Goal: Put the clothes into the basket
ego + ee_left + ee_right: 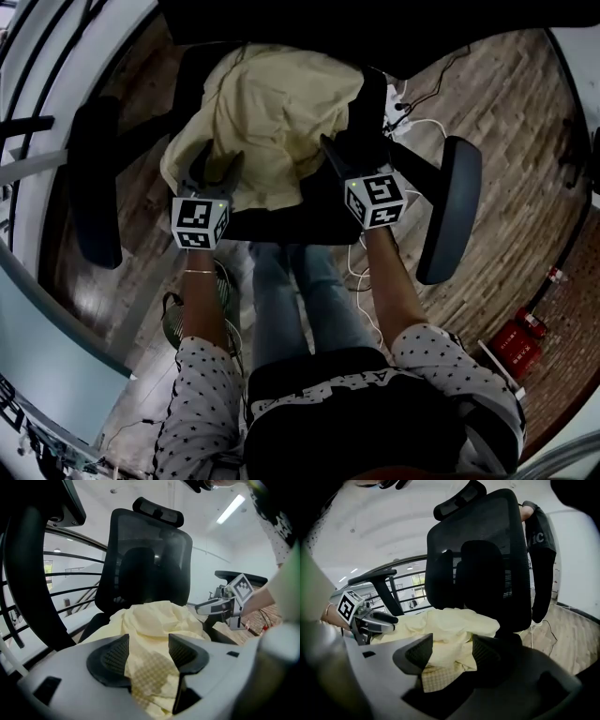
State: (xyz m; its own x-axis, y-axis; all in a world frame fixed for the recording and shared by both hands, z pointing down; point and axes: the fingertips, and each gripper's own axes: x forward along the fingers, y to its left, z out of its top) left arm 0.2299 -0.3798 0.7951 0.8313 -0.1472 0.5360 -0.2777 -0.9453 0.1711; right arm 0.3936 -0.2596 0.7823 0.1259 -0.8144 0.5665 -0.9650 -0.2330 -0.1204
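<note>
Surface: black office chair [281, 225], its seat carrying the pale yellow garment [272, 112], heaped and crumpled, its front edge reaching toward you

Room: wood-plank floor [506, 141]; curved railing [70, 581] beyond the chair; white cables [422, 127] on the floor just beside the chair; red canister [518, 339] well apart, at your right

Your left tool [217, 167]: released, jaws spread over the garment's near left edge

Your right tool [345, 150]: released, jaws spread at the garment's right edge

Edges: armrests [450, 206] flank both sides; the tall backrest [145, 559] closes the far side; bare floor lies to the right
</note>
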